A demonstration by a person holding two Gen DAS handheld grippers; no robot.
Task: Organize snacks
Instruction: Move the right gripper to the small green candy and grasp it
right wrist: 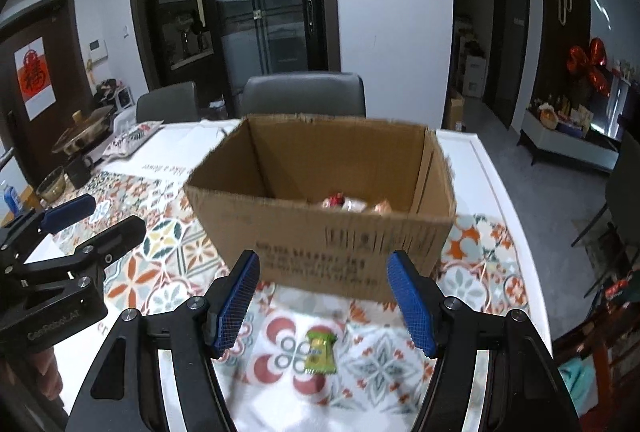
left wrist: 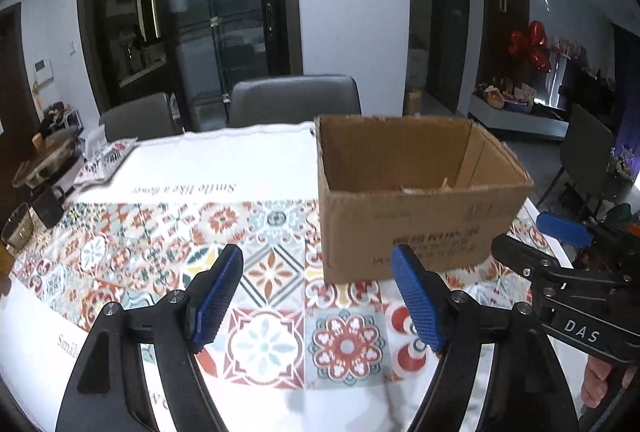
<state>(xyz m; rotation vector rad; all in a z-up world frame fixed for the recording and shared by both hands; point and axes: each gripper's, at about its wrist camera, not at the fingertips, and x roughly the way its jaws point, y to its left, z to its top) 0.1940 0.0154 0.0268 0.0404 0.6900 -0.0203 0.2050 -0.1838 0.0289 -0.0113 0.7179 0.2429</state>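
Note:
An open cardboard box point(right wrist: 320, 232) stands on the patterned tablecloth; it also shows in the left wrist view point(left wrist: 416, 228). Some wrapped snacks point(right wrist: 348, 203) lie inside it. A small green snack packet point(right wrist: 320, 351) lies on the cloth in front of the box, between and below the fingers of my right gripper point(right wrist: 326, 298), which is open and empty above it. My left gripper point(left wrist: 318, 296) is open and empty over the cloth, left of the box. Each gripper shows at the edge of the other's view.
Two grey chairs point(right wrist: 304, 93) stand behind the table. A dark mug point(left wrist: 47, 205), a glass bowl point(left wrist: 18, 232) and a pot point(right wrist: 82, 133) sit at the table's left end. The table's right edge point(right wrist: 496, 191) runs beside the box.

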